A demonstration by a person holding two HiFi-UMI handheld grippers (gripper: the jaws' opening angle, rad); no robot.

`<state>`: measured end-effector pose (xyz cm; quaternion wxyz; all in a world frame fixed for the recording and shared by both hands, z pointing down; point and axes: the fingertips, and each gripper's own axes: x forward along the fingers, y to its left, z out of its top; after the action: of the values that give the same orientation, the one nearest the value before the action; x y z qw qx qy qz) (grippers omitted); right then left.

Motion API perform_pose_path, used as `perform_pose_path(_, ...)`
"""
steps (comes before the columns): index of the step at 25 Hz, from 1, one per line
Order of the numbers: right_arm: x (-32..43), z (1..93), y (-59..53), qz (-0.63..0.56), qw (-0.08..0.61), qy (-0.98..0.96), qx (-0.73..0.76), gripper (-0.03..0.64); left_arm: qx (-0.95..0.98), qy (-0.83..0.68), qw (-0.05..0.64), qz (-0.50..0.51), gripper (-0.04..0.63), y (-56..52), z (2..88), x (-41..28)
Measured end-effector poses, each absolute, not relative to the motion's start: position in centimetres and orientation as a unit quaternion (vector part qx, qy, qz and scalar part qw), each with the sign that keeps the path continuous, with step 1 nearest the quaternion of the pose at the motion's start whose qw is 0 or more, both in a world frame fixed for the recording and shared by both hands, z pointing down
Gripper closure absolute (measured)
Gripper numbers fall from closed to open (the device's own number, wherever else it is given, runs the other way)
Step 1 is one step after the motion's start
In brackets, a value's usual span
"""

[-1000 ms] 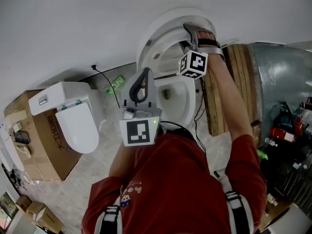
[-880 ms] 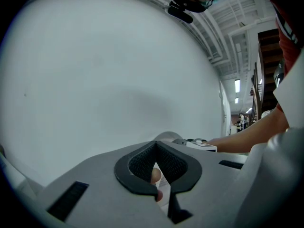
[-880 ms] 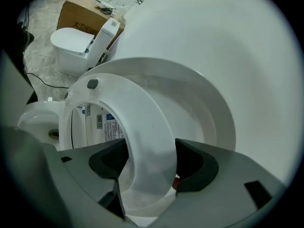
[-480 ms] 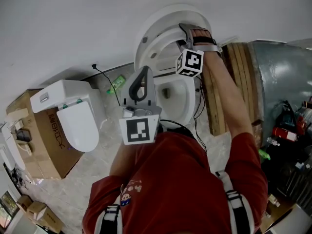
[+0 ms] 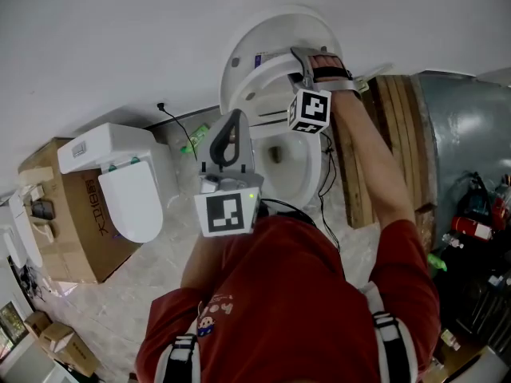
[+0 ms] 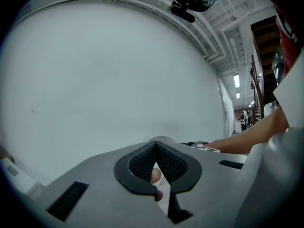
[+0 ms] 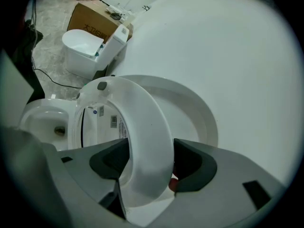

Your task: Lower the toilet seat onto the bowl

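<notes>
Right tongs (image 7: pixel 147 167) pinch the raised toilet seat (image 7: pixel 149 122) above the bowl (image 7: pixel 33 112); left tongs (image 6: pixel 158 172) pressed together, empty.

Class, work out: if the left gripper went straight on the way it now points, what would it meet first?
Most likely the white wall: the left gripper, jaws shut, faces nothing else, though how far off the wall stands is unclear.

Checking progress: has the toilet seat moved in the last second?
Yes: the toilet seat has tipped slightly away from the raised lid, toward the bowl.
</notes>
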<state>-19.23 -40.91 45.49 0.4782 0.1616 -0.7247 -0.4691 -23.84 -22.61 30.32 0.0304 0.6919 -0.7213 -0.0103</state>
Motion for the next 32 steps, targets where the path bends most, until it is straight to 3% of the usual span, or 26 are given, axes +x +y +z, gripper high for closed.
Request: perform_pose_path(32,-10.7,46.1,-27.0,-0.495,0.423,-0.749,0.119,0.357,0.653,-0.757,-0.004,0.01,0.583,-11.9,29.2,-12.9)
